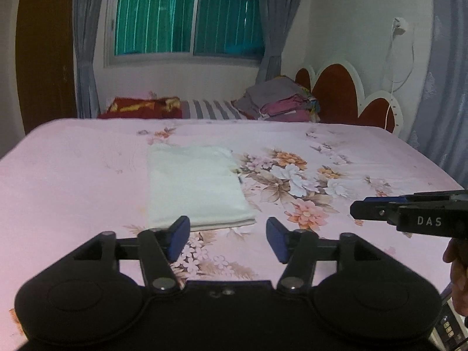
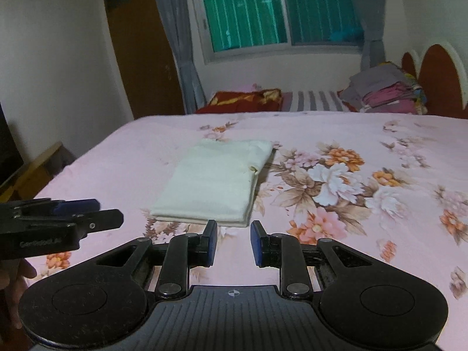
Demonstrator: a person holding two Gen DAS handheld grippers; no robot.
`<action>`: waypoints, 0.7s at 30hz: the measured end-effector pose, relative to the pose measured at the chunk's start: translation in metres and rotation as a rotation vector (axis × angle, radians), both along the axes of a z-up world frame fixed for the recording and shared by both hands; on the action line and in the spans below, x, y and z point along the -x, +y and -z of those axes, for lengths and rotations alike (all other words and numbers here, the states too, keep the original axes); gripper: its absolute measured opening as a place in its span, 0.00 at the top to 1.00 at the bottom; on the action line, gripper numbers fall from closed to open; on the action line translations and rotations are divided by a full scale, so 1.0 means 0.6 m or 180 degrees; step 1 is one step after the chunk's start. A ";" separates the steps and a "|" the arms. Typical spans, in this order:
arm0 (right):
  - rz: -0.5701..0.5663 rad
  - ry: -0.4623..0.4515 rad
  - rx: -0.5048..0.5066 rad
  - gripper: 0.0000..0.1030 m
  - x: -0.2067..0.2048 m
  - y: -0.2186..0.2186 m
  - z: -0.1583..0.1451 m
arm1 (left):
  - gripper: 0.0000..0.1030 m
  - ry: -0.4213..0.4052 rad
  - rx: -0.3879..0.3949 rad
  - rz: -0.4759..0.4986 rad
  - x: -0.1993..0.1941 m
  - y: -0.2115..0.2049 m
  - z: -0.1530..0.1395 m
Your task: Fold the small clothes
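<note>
A small cream-white garment [image 1: 196, 187] lies folded into a neat rectangle on the pink floral bed sheet [image 1: 73, 175]. My left gripper [image 1: 228, 235] hovers just in front of the garment's near edge, open, with nothing between its blue pads. In the right wrist view the same garment [image 2: 216, 187] lies straight ahead. My right gripper [image 2: 234, 239] is held just short of its near edge, its jaws a small gap apart and empty. Each gripper shows side-on in the other's view: the right gripper [image 1: 362, 209] at the right, the left gripper [image 2: 102, 213] at the left.
A stack of folded grey and pink clothes [image 1: 278, 99] sits at the far side by the red headboard [image 1: 336, 87]. A red patterned blanket [image 1: 140, 106] and a striped cloth [image 1: 210, 108] lie beyond the bed. The sheet's right half carries a flower print [image 1: 295, 181].
</note>
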State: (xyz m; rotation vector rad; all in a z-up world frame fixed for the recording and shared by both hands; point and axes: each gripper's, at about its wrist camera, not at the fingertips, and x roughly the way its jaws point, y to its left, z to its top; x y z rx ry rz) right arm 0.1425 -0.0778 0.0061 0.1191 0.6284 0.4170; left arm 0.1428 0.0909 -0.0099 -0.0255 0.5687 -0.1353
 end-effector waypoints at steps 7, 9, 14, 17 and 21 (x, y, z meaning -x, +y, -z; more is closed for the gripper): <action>0.0038 -0.0044 -0.0018 0.09 0.070 -0.004 -0.034 | 0.00 -0.0239 -0.0233 -0.0372 0.076 -0.016 -0.026; 0.0205 -0.0143 0.0078 0.00 0.089 0.002 -0.039 | 0.00 -0.0255 -0.0355 -0.0408 0.096 -0.019 -0.030; 0.0355 -0.0182 0.0004 0.00 0.119 -0.002 -0.043 | 0.00 -0.0268 -0.0186 -0.0497 0.133 0.000 -0.039; 0.0398 -0.0217 0.0004 0.00 0.145 0.000 -0.052 | 0.00 -0.0291 -0.0127 -0.0526 0.146 0.009 -0.043; 0.0322 -0.0327 0.0104 0.00 0.174 0.016 -0.066 | 0.00 -0.0296 -0.0068 -0.0519 0.158 0.012 -0.049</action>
